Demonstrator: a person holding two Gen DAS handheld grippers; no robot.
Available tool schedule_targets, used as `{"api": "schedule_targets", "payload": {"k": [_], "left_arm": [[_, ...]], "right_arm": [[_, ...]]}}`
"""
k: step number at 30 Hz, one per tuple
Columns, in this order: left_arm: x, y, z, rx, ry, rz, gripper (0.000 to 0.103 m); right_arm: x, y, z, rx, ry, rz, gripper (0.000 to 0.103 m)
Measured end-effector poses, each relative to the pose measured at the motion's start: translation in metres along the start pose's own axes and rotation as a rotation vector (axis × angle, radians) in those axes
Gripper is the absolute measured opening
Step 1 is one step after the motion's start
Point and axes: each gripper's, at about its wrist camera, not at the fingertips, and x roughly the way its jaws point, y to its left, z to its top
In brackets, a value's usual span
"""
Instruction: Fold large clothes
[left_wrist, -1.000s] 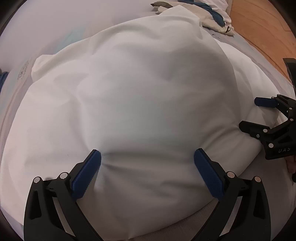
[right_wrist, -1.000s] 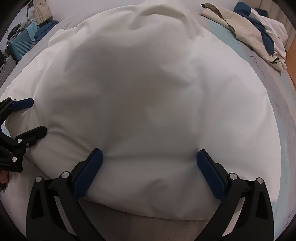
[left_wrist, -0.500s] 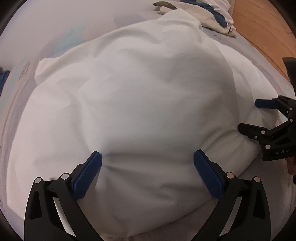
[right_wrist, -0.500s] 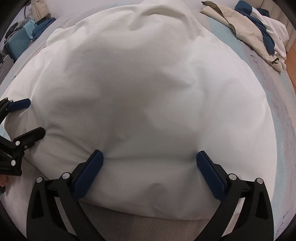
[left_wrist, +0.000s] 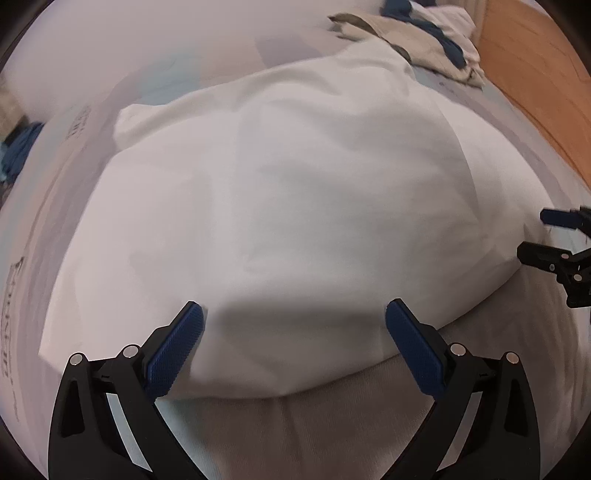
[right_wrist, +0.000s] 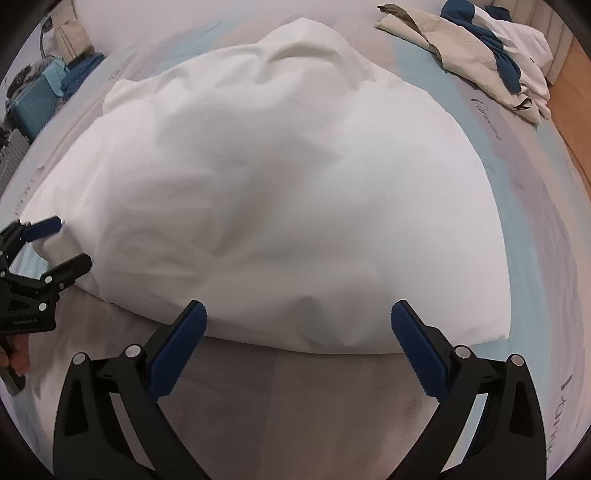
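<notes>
Left gripper (left_wrist: 293, 325), right gripper (right_wrist: 297, 323): both spread wide, holding nothing; white garment (left_wrist: 295, 221) just ahead of tips on bed (right_wrist: 524, 236). Judgement: close each on near hem, lift level, fold away evenly

One large white cloth (left_wrist: 288, 229) ahead of both grippers. Two grippers: left gripper (left_wrist: 294, 332), right gripper (right_wrist: 298, 330), each with two blue pads. One crumpled clothes pile (right_wrist: 480, 55) far ahead-right, possibly several garments.
</notes>
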Motion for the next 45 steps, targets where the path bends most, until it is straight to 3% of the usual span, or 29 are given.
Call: {"api": "schedule_targets", "payload": {"k": [6,11,14,24,35,37,40,43,45], "left_arm": [[-0.031,0.048,-0.011,-0.174,-0.042,0.09,0.097],[-0.034,0.114,-0.031,-0.365,-0.007,0.148,0.097],[-0.028,0.141,-0.037,-0.464,0.006,0.111,0.097],[0.006,0.15,-0.028,-0.549,0.037,0.029,0.098],[0.007,0.154,-0.038,-0.636,0.037,-0.029,0.097],[0.006,0.155,-0.037,-0.67,0.02,-0.067,0.088],[0.003,0.15,-0.031,-0.681,0.015,-0.062,0.073],[-0.005,0.143,-0.024,-0.658,0.004,-0.051,0.051],[-0.009,0.139,-0.017,-0.643,0.001,-0.041,0.029]], "right_arm": [[-0.001,0.016,0.021,-0.055,-0.027,0.028,0.096],[0.004,0.03,0.033,-0.096,-0.039,0.036,0.096],[0.011,0.038,0.04,-0.125,-0.035,0.043,0.096],[0.041,0.042,0.062,-0.103,0.018,0.039,0.096],[0.049,0.034,0.057,-0.041,0.032,0.092,0.096],[0.05,0.033,0.057,-0.042,0.032,0.094,0.096],[0.05,0.033,0.057,-0.042,0.031,0.096,0.096],[0.05,0.033,0.057,-0.042,0.034,0.101,0.096],[0.05,0.033,0.057,-0.044,0.036,0.103,0.096]]}}
